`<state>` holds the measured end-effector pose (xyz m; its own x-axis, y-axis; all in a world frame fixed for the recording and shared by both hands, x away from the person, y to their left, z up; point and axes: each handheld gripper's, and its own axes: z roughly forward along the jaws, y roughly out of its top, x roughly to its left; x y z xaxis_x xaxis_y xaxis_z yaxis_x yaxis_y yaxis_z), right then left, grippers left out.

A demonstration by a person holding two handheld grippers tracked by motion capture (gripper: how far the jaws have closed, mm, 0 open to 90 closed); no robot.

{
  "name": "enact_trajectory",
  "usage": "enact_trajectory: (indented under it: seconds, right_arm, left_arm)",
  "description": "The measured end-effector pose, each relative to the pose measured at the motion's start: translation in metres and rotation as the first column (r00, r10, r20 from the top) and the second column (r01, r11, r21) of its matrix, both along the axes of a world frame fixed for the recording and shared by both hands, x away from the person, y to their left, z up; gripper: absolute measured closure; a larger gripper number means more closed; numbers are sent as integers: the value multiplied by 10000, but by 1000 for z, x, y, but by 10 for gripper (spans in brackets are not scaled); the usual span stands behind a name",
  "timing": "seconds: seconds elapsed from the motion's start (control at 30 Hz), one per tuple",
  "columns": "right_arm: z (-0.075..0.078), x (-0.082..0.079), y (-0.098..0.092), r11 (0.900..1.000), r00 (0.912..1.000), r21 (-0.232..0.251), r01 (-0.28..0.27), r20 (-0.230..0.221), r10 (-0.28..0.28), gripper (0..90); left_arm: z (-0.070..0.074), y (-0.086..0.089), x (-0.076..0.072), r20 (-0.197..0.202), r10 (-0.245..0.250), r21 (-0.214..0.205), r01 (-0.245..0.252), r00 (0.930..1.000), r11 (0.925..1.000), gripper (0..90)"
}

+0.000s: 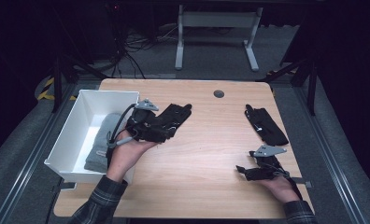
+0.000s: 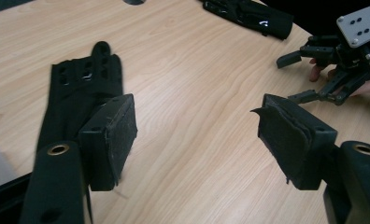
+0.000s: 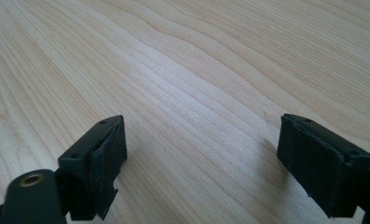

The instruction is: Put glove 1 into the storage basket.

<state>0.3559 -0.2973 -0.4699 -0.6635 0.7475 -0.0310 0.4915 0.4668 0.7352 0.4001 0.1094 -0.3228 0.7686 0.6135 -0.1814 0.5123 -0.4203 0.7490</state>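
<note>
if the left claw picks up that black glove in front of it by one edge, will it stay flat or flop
Probably flop. The black glove lies flat and thin on the table, with no stiff shape showing, so the free end would likely droop. It looks light for its size. The finger holes and fabric surface suggest the open left claw pads would grip rather than slip.

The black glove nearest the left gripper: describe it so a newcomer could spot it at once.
Start at the white bin on the wooden table's left edge. Just right of it lies the black glove, flat beside the open left gripper. Unlike the other black glove near the right edge, it has holes in its fingers, and it isn't grey like the cloth inside the bin.
</note>
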Motion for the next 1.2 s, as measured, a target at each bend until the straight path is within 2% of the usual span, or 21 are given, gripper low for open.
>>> enact_trajectory:
  seconds: [0.13, 0.23, 0.4, 0.5, 0.67, 0.7, 0.83, 0.97, 1.03, 1.07, 1.1, 1.2]
  right_arm:
    - [0, 0, 0, 10000, 10000, -7, -21, 3, 21, 162]
    - [0, 0, 0, 10000, 10000, 1, -29, 0, 29, 162]
    - [0, 0, 0, 10000, 10000, 0, -50, 0, 50, 162]
    - [0, 0, 0, 10000, 10000, 3, -55, -1, 55, 162]
    - [0, 0, 0, 10000, 10000, 5, -80, -7, 80, 161]
    - [0, 0, 0, 10000, 10000, 5, -83, -6, 83, 162]
    - [0, 0, 0, 9999, 9999, 5, -101, -14, 101, 161]
    - [0, 0, 0, 9999, 9999, 8, -103, -20, 103, 162]
    - [0, 0, 0, 9999, 9999, 10, -112, -22, 112, 161]
    - [0, 0, 0, 9999, 9999, 12, -117, -24, 117, 160]
    - [0, 0, 0, 9999, 9999, 14, -124, -28, 124, 160]
    - [0, 0, 0, 9999, 9999, 15, -134, -29, 134, 160]
  left_arm:
    - [-11, -18, -2, 6, -189, 268, 189, 9998, 9995, 311]
    - [-21, -27, 1, -8, -117, 361, 118, 9999, 9993, 372]
    - [-37, -37, 12, 59, -31, 798, 26, 10000, 9968, 578]
    - [-47, -40, 20, 106, 134, 687, -141, 9999, 9975, 704]
    - [-63, -41, 35, -18, 423, 828, -420, 9991, 9957, 896]
    - [-66, -42, 38, 11, 479, 1012, -478, 9989, 9937, 897]
    - [-80, -42, 50, 53, 993, 1306, -992, 9950, 9865, 899]
    - [-90, -39, 60, 42, 1259, 1402, -1252, 9920, 9822, 899]
    - [-97, -35, 67, -24, 1520, 1373, -1502, 9884, 9791, 899]
    - [-99, -33, 71, 29, 1622, 1495, -1608, 9868, 9756, 899]
    - [-99, -33, 71, 29, 1622, 1495, -1608, 9868, 9756, 899]
    - [-109, -26, 82, -53, 2043, 1563, -2010, 9789, 9670, 899]
